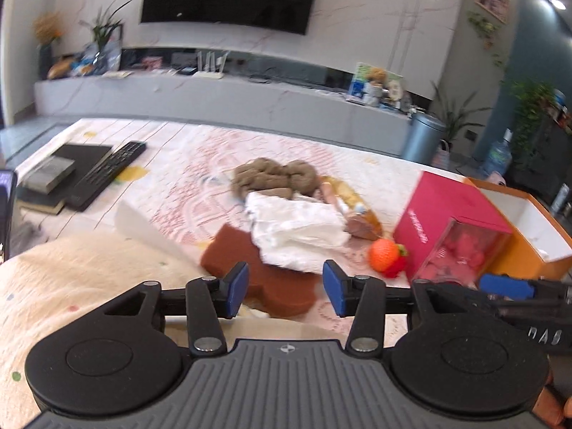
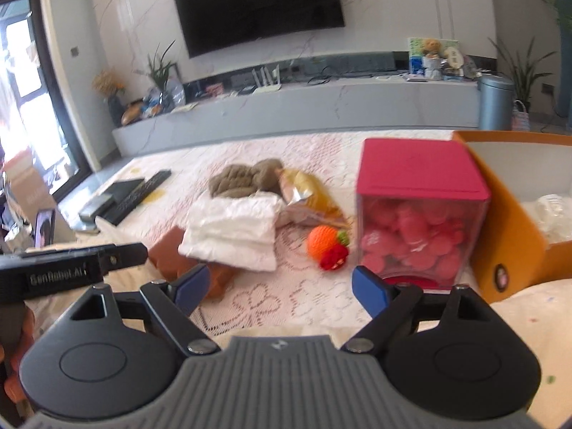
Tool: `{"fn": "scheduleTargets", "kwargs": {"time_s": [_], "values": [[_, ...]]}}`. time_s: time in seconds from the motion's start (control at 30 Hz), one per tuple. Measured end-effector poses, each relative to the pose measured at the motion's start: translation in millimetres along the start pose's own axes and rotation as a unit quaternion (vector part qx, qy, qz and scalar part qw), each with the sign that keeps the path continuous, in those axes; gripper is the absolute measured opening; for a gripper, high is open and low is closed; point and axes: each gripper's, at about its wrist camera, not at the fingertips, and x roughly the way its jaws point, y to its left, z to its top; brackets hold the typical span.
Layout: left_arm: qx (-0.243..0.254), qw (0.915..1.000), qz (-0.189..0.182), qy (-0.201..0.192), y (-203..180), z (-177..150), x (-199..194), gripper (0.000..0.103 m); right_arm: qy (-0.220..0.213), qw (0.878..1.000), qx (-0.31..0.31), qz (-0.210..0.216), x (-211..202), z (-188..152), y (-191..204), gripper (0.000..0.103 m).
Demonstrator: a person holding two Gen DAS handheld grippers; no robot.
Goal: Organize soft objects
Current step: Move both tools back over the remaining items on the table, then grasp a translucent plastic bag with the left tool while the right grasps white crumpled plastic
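The left gripper [image 1: 285, 287] stands with its jaws partly apart and nothing between them. The right gripper [image 2: 280, 287] stands with its jaws wide apart, also empty. Both hang above the surface, which is covered by a pink-and-white lace-pattern cloth [image 2: 271, 300].

Directly ahead of the left jaws lies a rust-brown foam block [image 1: 232, 254], with a folded white cloth stack [image 1: 296, 228] resting partly on top of it. Beyond the stack lies a bundle of olive-brown chunky yarn [image 1: 271, 175], and just right of it a yellow foil snack bag [image 1: 357, 207].

Ahead of the right jaws, slightly right of centre, sits an orange crocheted ball with a red and green knitted trim [image 2: 327, 246]. Just right of it stands a pink-topped clear box filled with pink soft pieces [image 2: 418, 221]. Beside that box, further right, stands an open orange cardboard box with a white interior [image 2: 514, 236].

Far left of both jaws lie a black remote control [image 1: 107, 171] and dark flat books [image 1: 53, 178].
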Motion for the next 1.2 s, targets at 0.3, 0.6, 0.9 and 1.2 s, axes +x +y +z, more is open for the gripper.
{"fn": "scheduleTargets", "kwargs": {"time_s": [0.3,0.6,0.9,1.2], "values": [[-0.054,0.9928,0.103,0.03,35,14,14,0.068,0.03,0.999,-0.004,0.025,35,1,5,0.085],[-0.129,0.9758,0.148,0.096,66,32,71,0.069,0.049,0.998,0.002,0.046,56,0,6,0.086],[-0.181,0.9608,0.152,0.146,90,34,112,0.016,0.058,0.997,0.003,0.051,72,1,5,0.086],[-0.171,0.9796,0.083,0.065,80,36,84,0.001,0.049,0.995,-0.047,0.068,88,12,25,0.086]]}}
